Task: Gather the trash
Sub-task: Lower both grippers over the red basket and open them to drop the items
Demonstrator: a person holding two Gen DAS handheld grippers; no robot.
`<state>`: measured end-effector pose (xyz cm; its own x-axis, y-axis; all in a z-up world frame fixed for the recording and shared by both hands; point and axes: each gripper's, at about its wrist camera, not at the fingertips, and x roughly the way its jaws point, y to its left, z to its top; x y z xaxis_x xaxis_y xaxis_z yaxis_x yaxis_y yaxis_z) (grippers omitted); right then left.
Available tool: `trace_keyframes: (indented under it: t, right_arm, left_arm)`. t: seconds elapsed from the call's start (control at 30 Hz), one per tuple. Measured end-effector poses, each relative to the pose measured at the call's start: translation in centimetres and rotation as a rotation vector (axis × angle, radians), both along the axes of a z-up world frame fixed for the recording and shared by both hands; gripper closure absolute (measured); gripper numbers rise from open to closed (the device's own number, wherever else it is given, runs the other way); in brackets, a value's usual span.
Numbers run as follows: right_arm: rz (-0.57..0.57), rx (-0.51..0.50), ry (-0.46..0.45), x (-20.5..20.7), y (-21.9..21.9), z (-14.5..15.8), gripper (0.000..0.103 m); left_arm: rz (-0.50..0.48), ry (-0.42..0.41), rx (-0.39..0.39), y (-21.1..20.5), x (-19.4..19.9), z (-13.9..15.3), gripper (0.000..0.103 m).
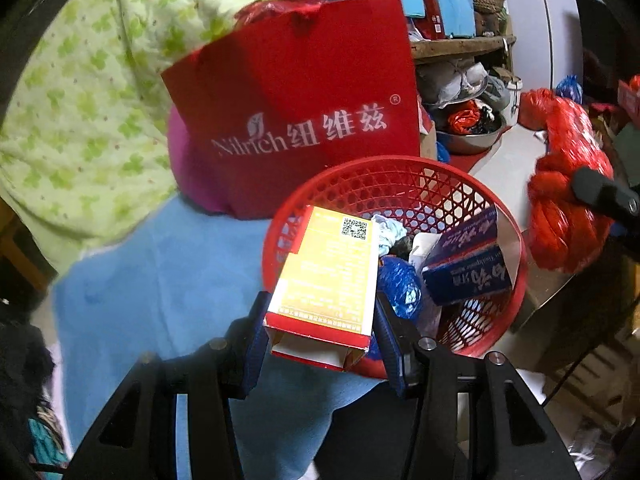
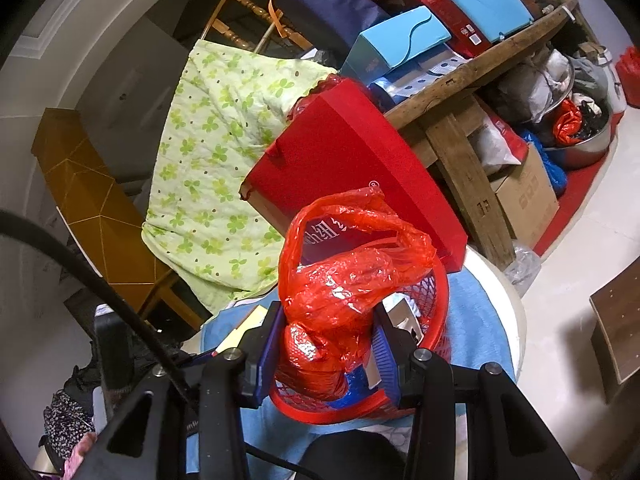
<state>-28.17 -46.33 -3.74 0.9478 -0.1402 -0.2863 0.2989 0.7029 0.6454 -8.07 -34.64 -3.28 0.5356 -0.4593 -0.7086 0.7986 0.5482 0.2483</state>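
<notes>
Trash collection at a red mesh basket [image 1: 404, 184] standing on a blue cloth [image 1: 160, 280]: the left gripper [image 1: 320, 320], jaws clenched on a yellow-and-red carton [image 1: 328, 276], holds it tilted over the basket's near rim, its open end toward the camera. Inside the basket lie a dark blue box [image 1: 464, 260], a crumpled blue wrapper [image 1: 400, 284] and scraps of paper. The right gripper [image 2: 326, 344] has its jaws grasping a crumpled red plastic bag [image 2: 344, 272], held just above the basket on its far side from the carton. A red paper shopping bag [image 1: 296, 104] stands just behind the basket. The risk: the carton straddles the rim rather than clearing it, so a release here could tip it outward onto the cloth. The light bag may cling to the pads or snag the mesh.
</notes>
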Motion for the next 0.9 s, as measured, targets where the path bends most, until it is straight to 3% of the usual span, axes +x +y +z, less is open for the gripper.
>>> trace_keyframes:
  t: [0.13,0.4,0.6,0.9]
  right_arm:
    - [-0.003,-0.009,0.012,0.5,0.0,0.1,0.058]
    - [0.001,-0.005,0.048,2.5,-0.1,-0.1,0.058]
    - [-0.016,-0.009,0.081,4.3,-0.7,0.1,0.057]
    - [-0.037,-0.016,0.175,7.1,-1.1,-1.0,0.055]
  left_arm:
    - [-0.003,0.085,-0.027,-0.7,1.6,-0.3,0.051]
    - [-0.047,0.165,-0.066,-2.9,3.8,-0.7,0.05]
    - [-0.07,0.153,-0.101,-3.8,4.2,-0.6,0.048]
    - [-0.043,0.104,-0.117,-0.4,4.1,-0.6,0.047]
